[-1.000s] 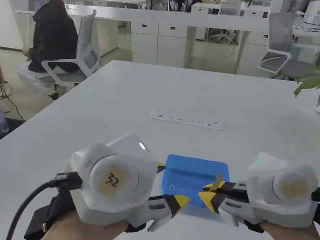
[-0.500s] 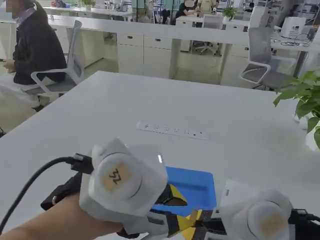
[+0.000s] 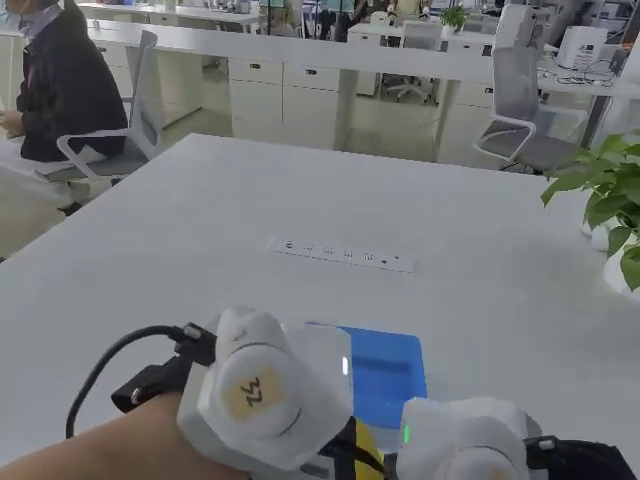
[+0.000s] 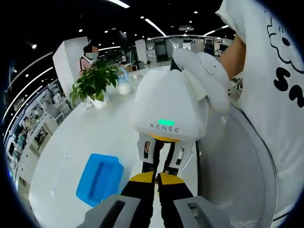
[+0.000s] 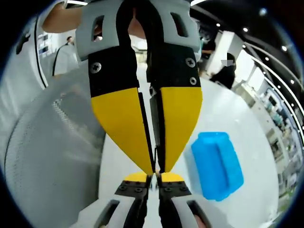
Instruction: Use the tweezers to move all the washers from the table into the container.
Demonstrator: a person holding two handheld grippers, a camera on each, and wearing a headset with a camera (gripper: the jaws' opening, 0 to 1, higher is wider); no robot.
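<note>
Looks over white counter (image 3: pixel 200 220) bearing potted plant (image 3: pixel 605 195), power strip (image 3: pixel 340 254) and blue container (image 3: pixel 388 358), near edge hidden in head view behind left tool (image 4: pixel 156 179), clenched on thin grey strip (image 5: pixel 153 118) plain in right gripper view, tips meeting right tool (image 5: pixel 154 177), jaws likewise pressed together, casing lettered XENSE in left gripper view.

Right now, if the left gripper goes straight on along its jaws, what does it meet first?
The right gripper: its jaws point back at the left gripper, tip to tip, nearly touching. The blue container lies off that line.
</note>
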